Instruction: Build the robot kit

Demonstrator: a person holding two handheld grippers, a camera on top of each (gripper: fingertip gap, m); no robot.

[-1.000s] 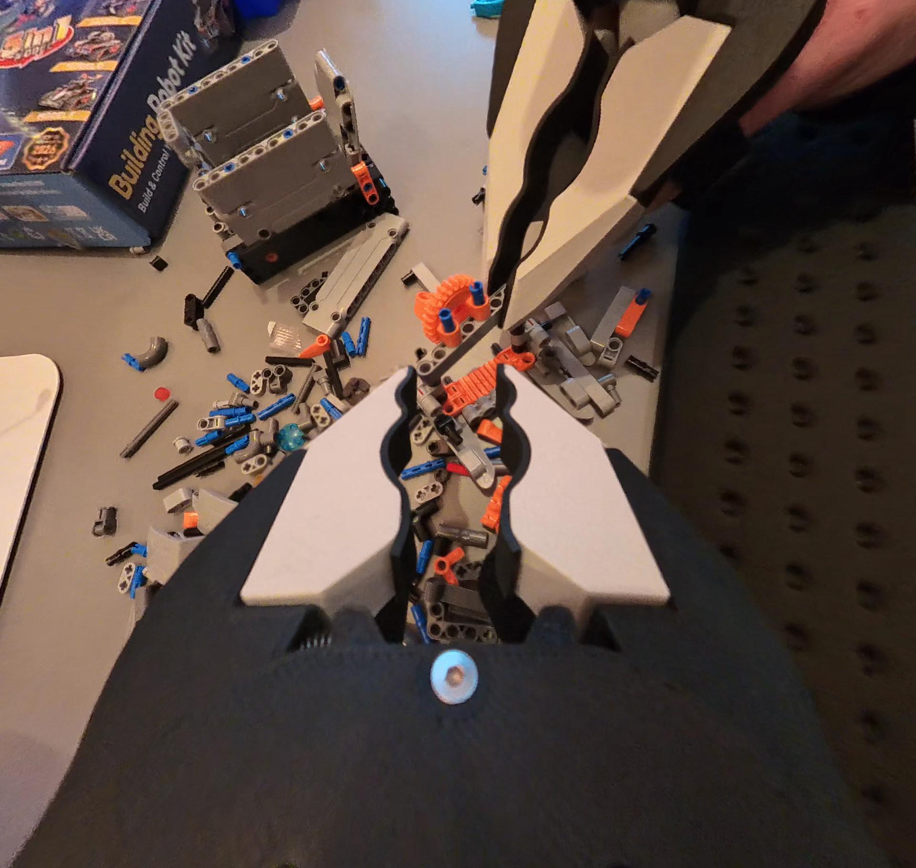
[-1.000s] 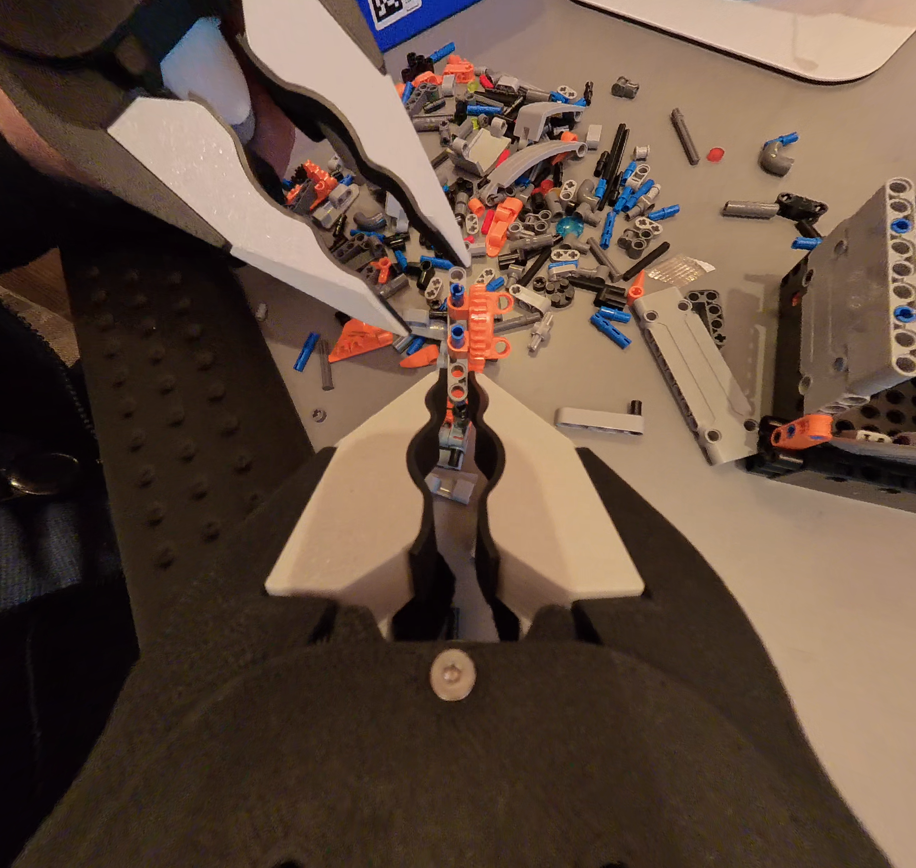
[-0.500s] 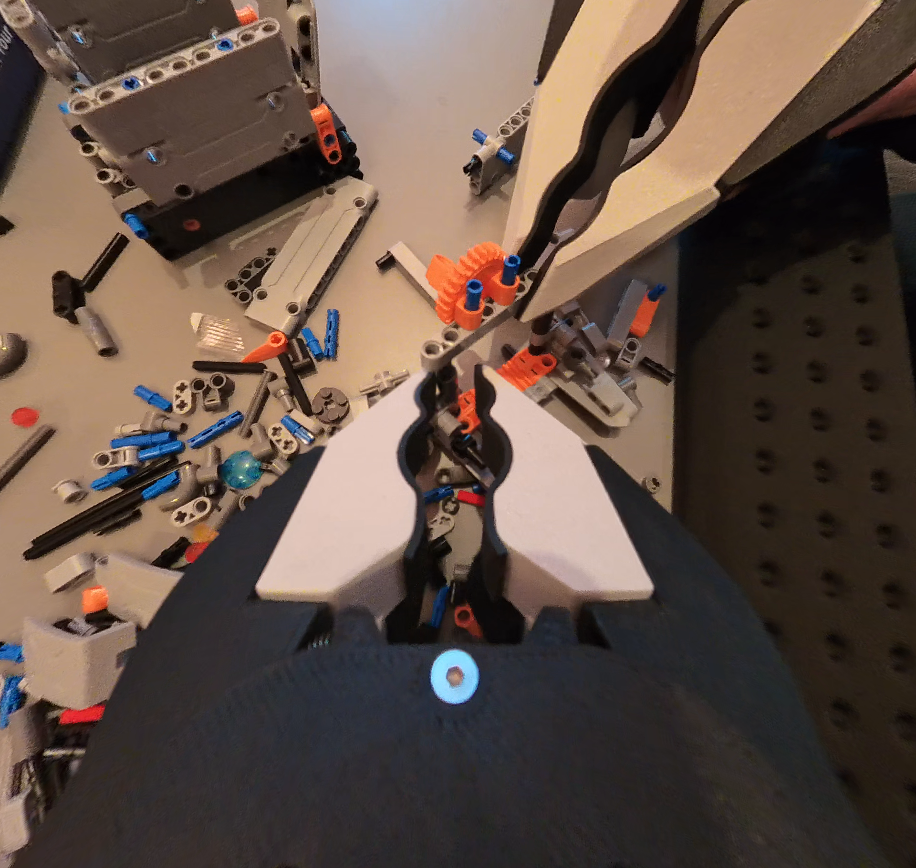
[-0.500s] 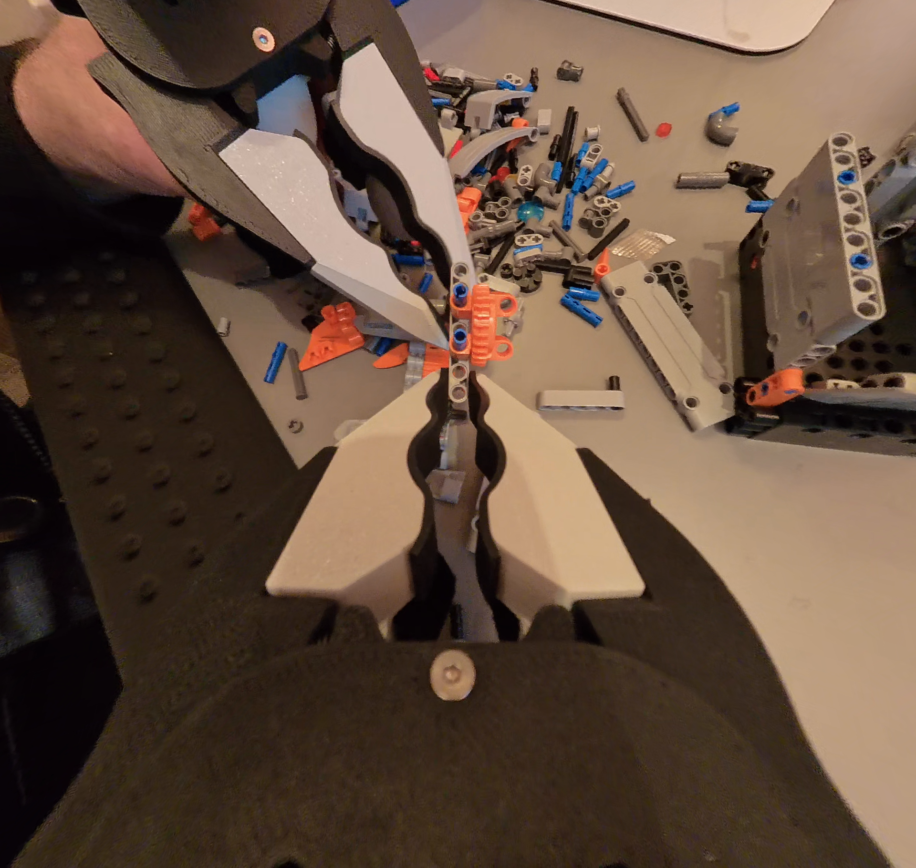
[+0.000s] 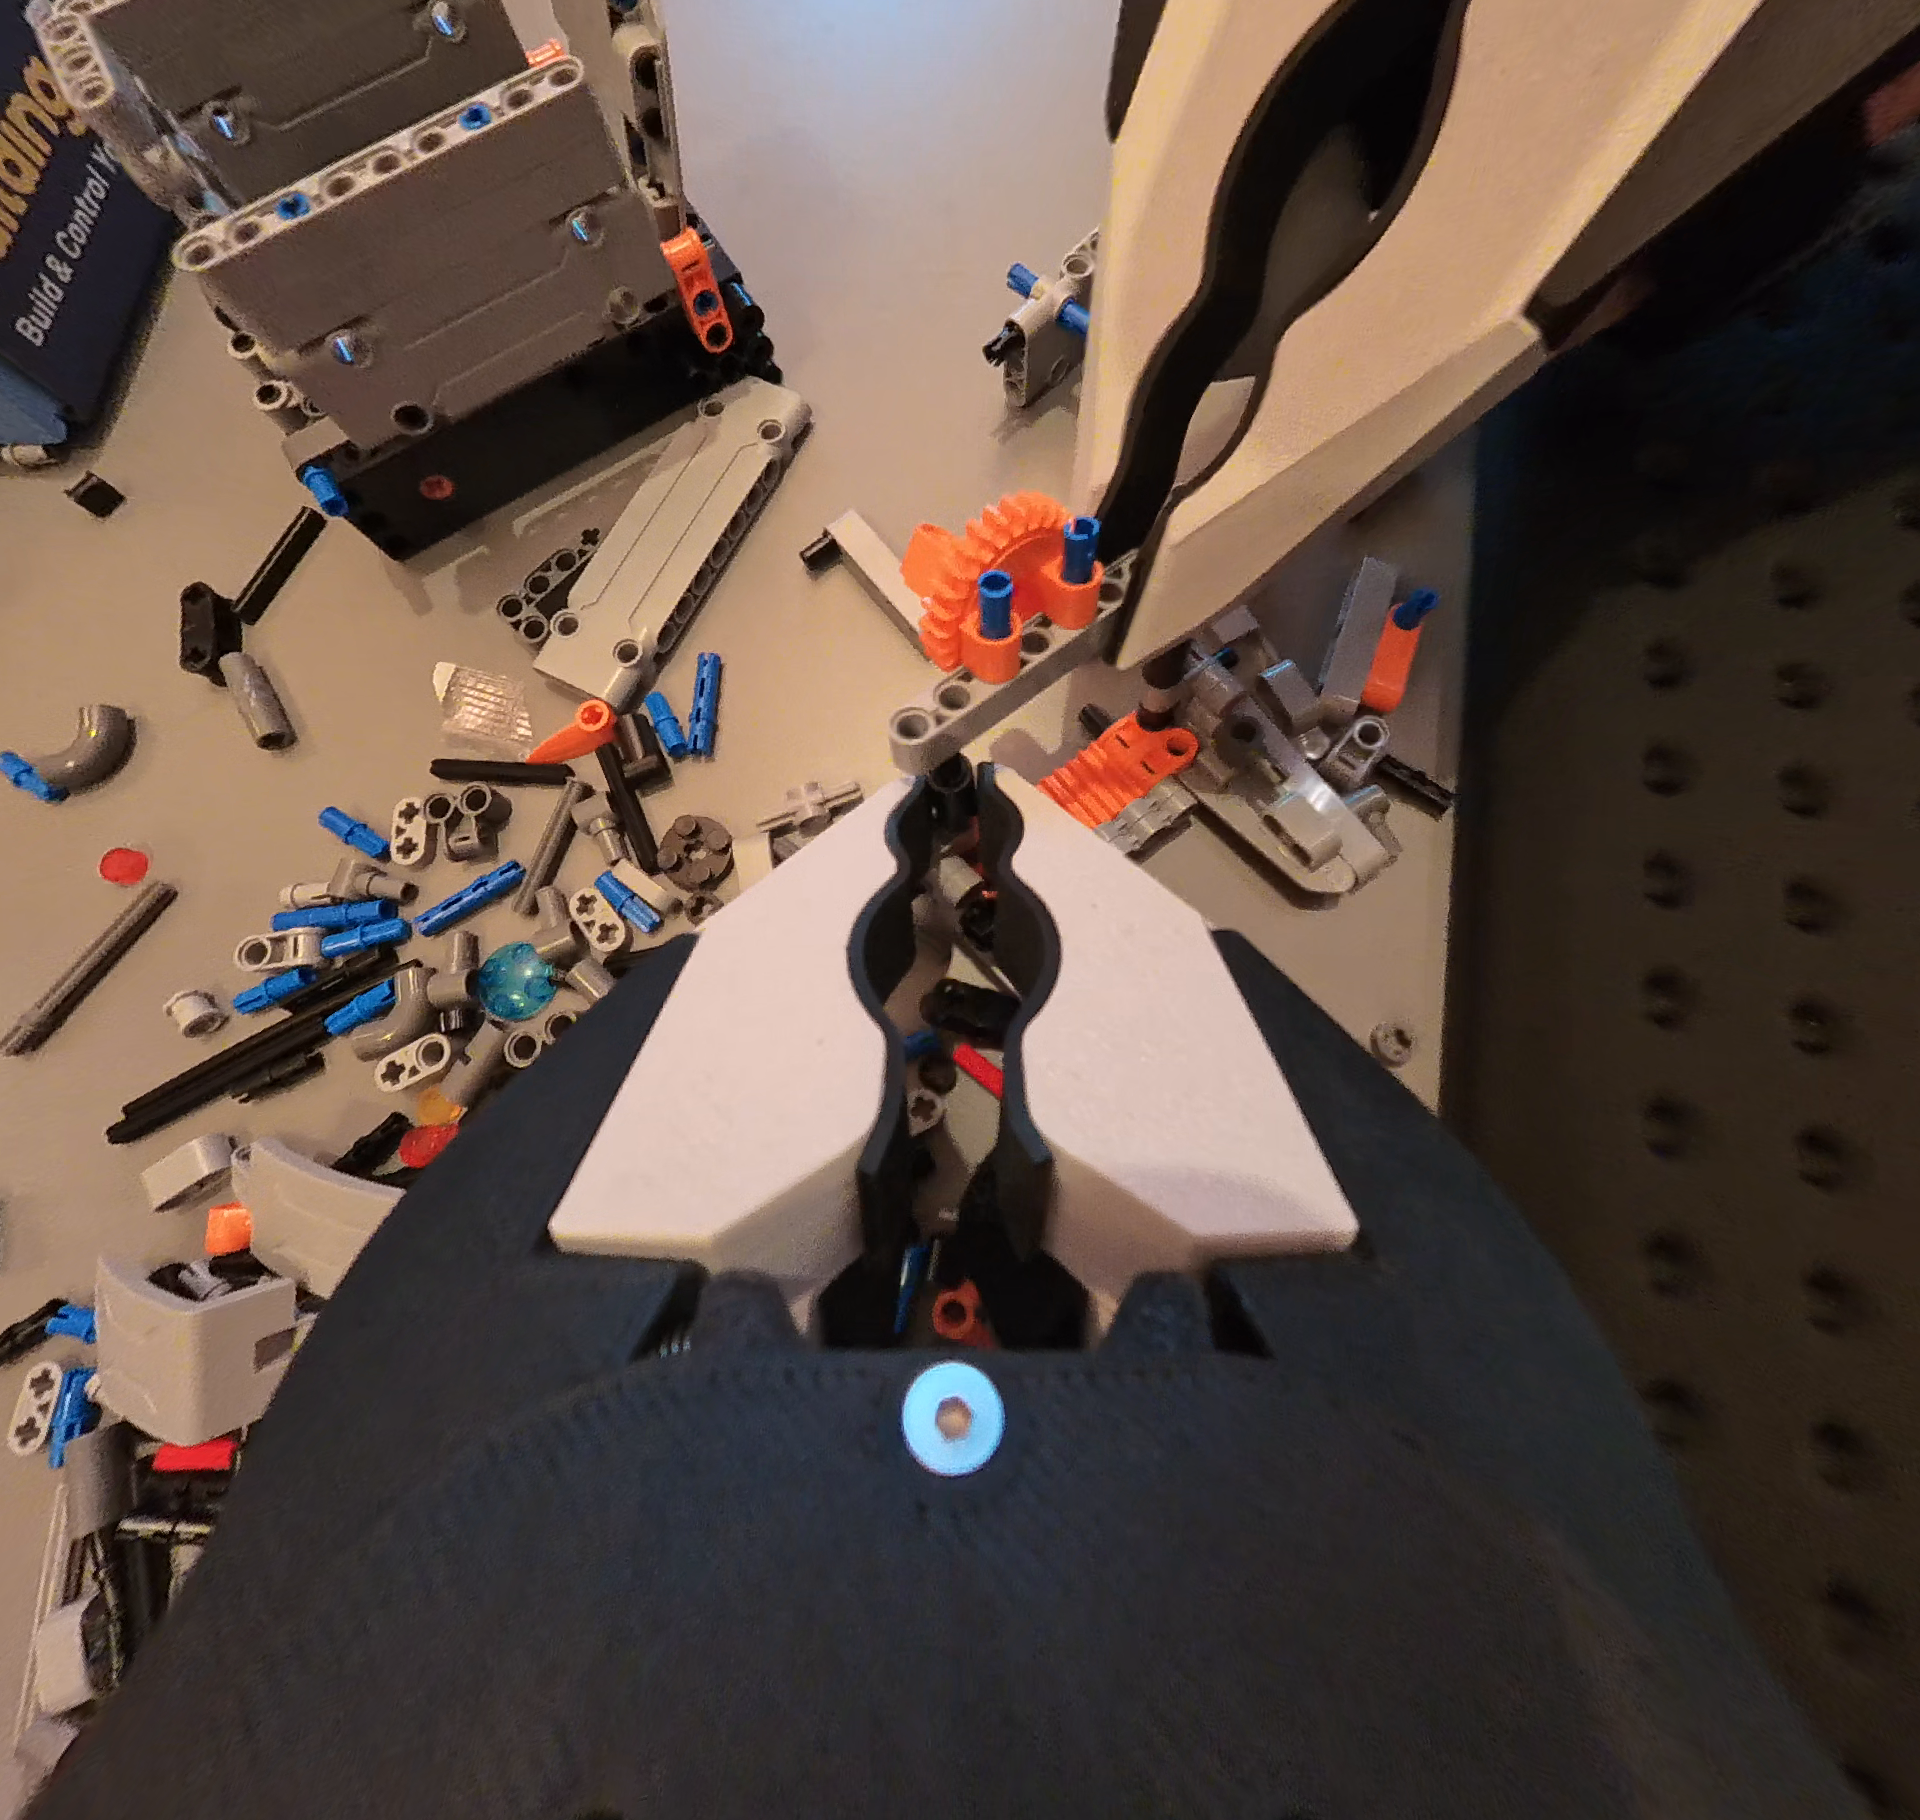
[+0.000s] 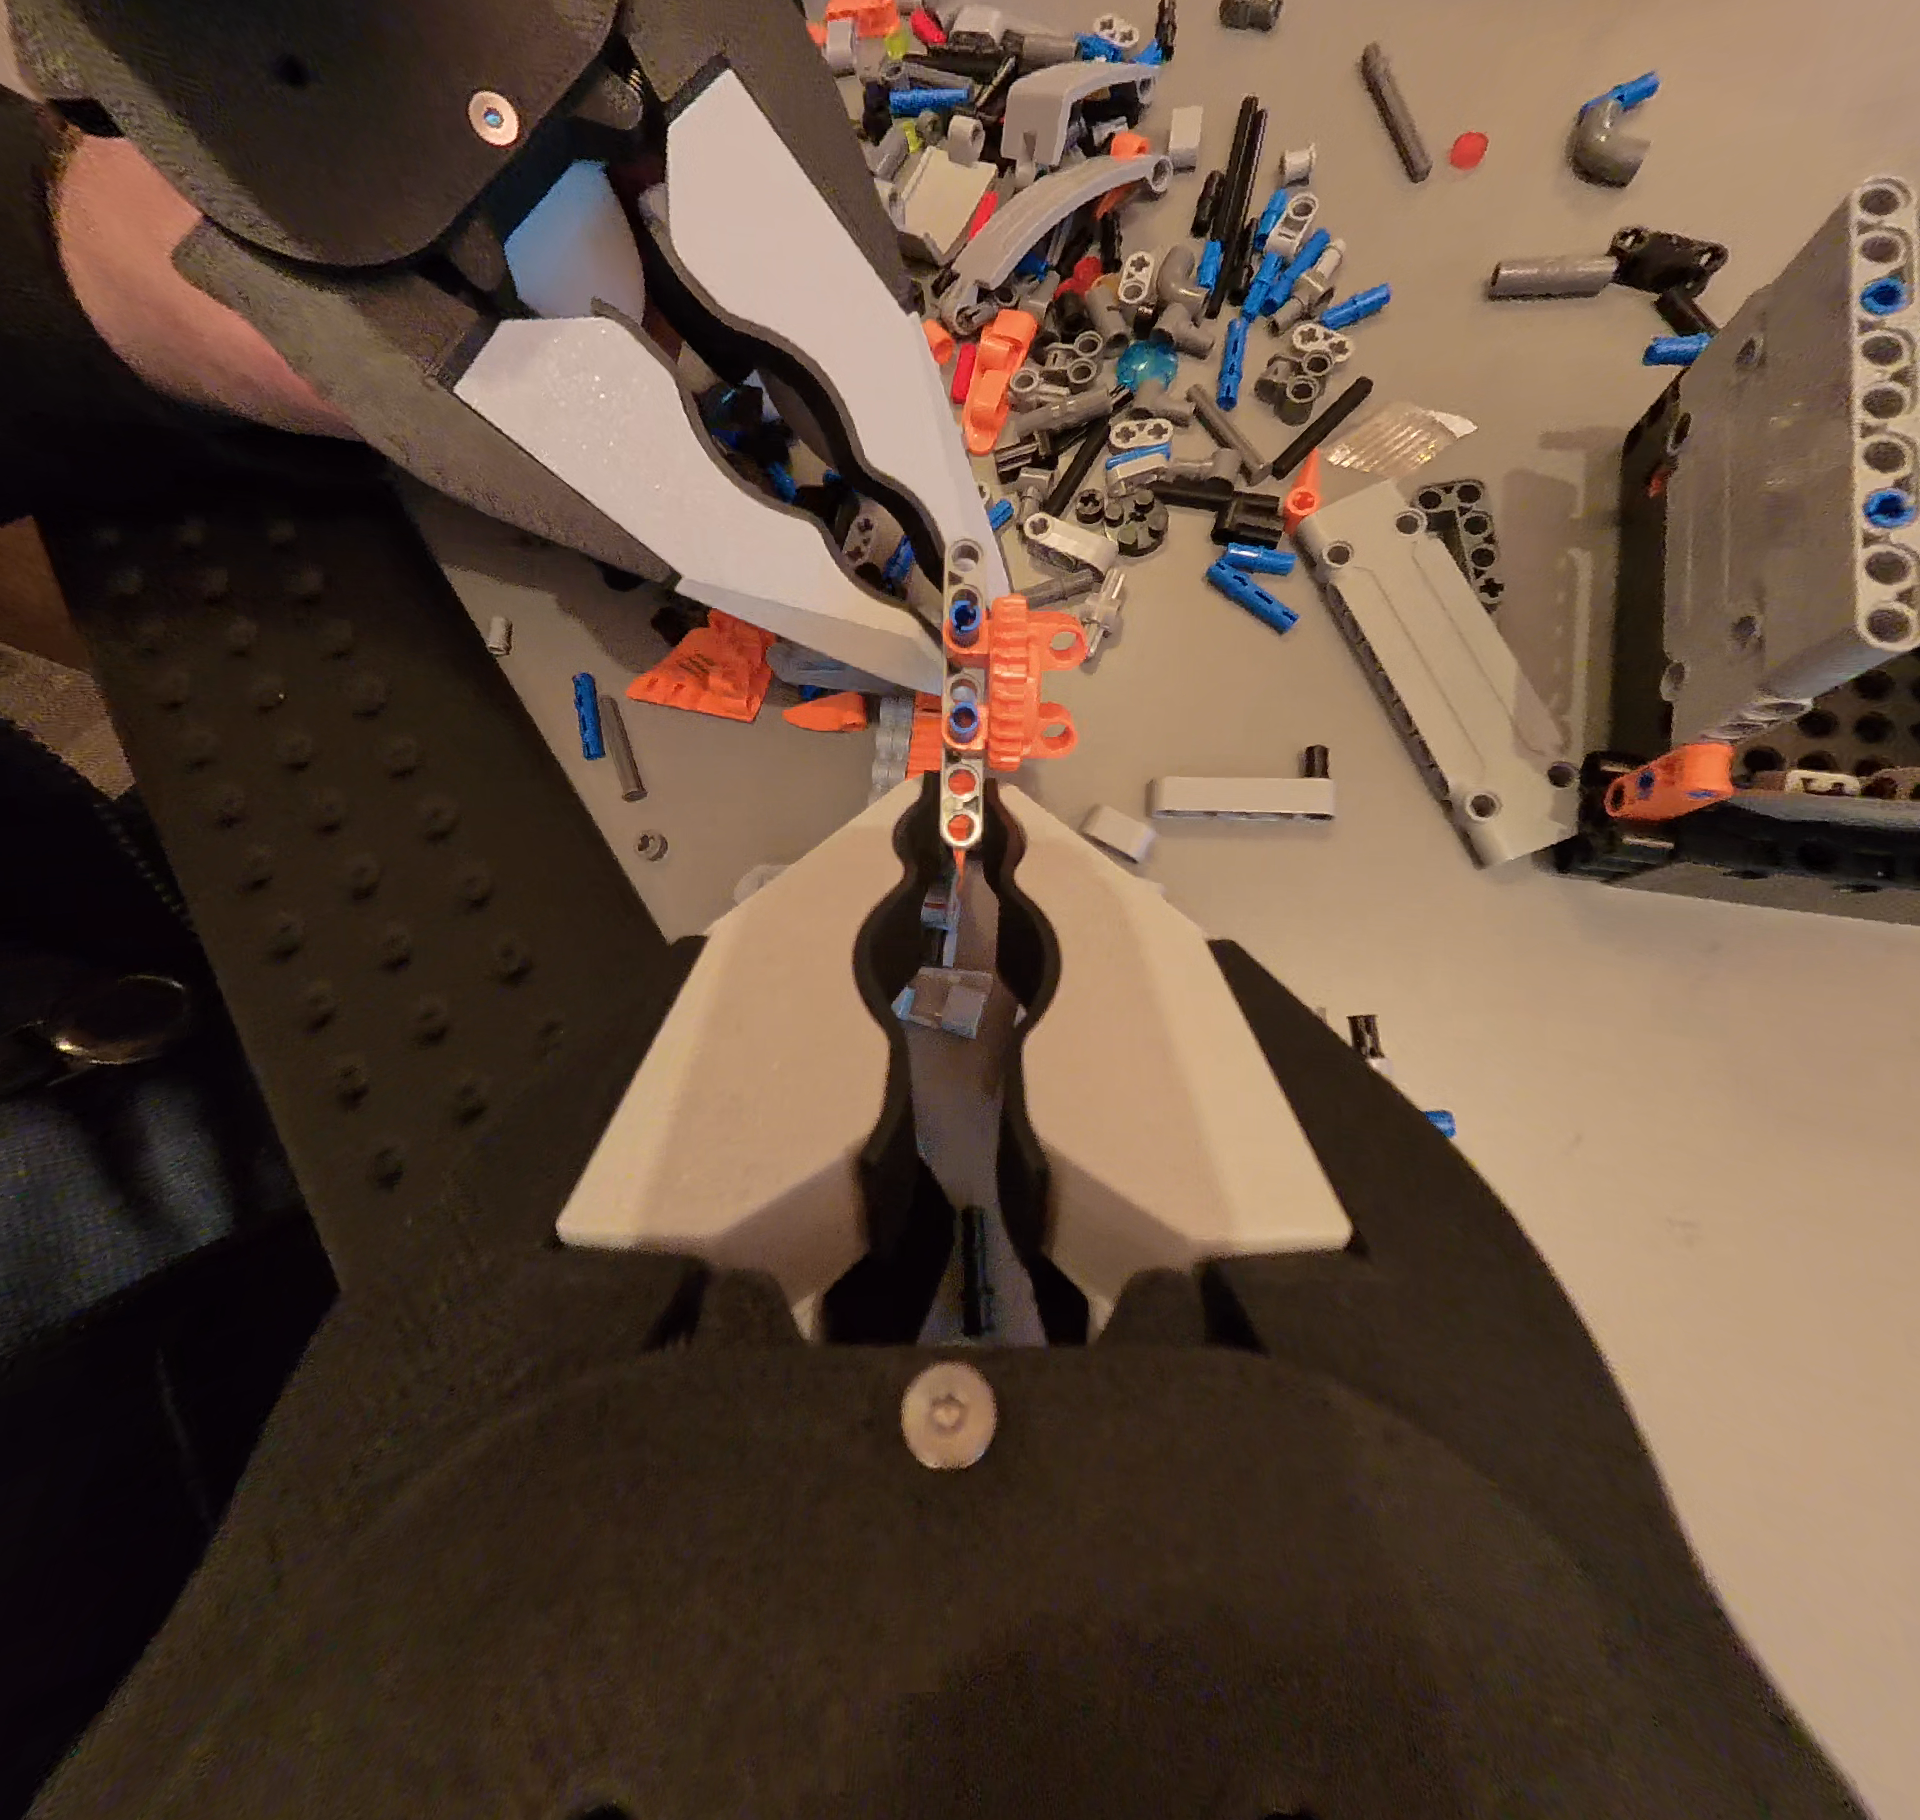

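Between the two sets of tongs, above the grey worktop (image 5: 914, 108), a light grey holed beam (image 6: 962, 692) is held off the surface; an orange gear piece (image 6: 1023, 681) is pinned to it by two blue pegs (image 5: 1081, 536). In the right wrist view the beam runs from the tip of the right tongs (image 6: 961, 820) straight toward 12 o'clock, its near end clamped between their nearly closed fingers. The left tongs (image 6: 951, 627) come in from 10 o'clock in that view and meet the beam's far part beside the gear. In the left wrist view the beam's free end sits just past the left tongs' (image 5: 954, 783) tip at 12 o'clock, and a small black pin (image 5: 948, 771) seems pinched between their almost closed fingers, though I cannot tell this for certain. The right tongs (image 5: 1127, 575) slant down from 1 o'clock there. On the worktop, loose blue, grey, black and orange parts (image 5: 416, 929) spread toward 9 o'clock, a long grey panel (image 5: 675, 565) lies at 11 o'clock, and beyond it stands a grey and black built block (image 5: 416, 243) beside a dark blue box (image 5: 62, 243). A black dimpled mat (image 5: 1714, 939) lies along 3 o'clock.
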